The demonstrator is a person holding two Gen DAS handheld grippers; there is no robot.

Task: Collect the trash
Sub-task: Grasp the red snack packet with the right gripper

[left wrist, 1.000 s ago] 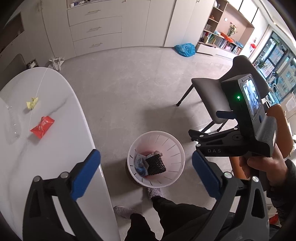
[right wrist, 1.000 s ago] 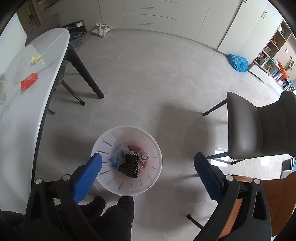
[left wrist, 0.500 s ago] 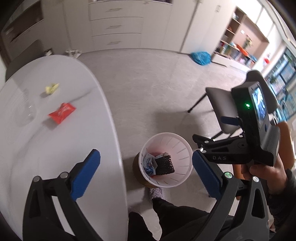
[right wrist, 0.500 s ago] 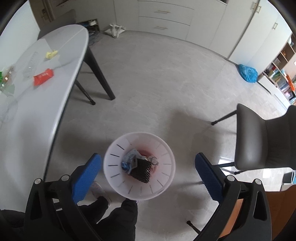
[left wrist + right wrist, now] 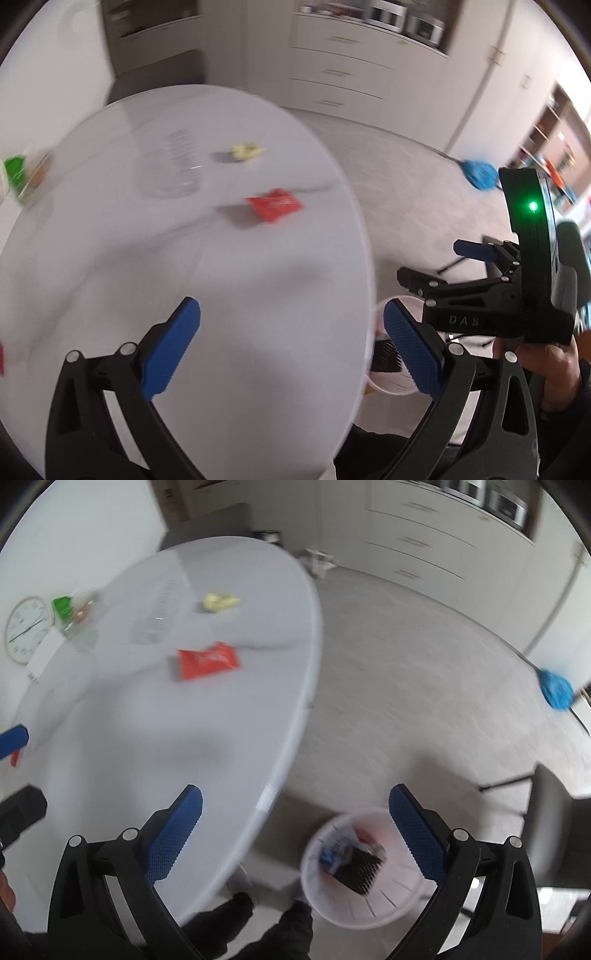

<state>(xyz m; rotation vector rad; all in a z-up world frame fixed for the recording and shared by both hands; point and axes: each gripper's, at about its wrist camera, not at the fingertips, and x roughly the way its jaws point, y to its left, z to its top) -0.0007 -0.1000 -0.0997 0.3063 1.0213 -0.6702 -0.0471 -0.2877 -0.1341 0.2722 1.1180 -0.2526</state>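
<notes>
One red wrapper [image 5: 207, 660], one yellow scrap [image 5: 220, 601], one bin [image 5: 369, 904] (floor), one clock [image 5: 27, 627].

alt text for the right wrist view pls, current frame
The open, empty right gripper hangs over the edge of a white oval table, with a white trash bin holding discarded items on the floor beside it. On the table lie a red wrapper, a yellow crumpled scrap and a clear plastic piece. The image is motion-blurred.

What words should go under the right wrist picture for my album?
Open right tongs hover between a white table holding a red wrapper and a white bin of trash.
</notes>
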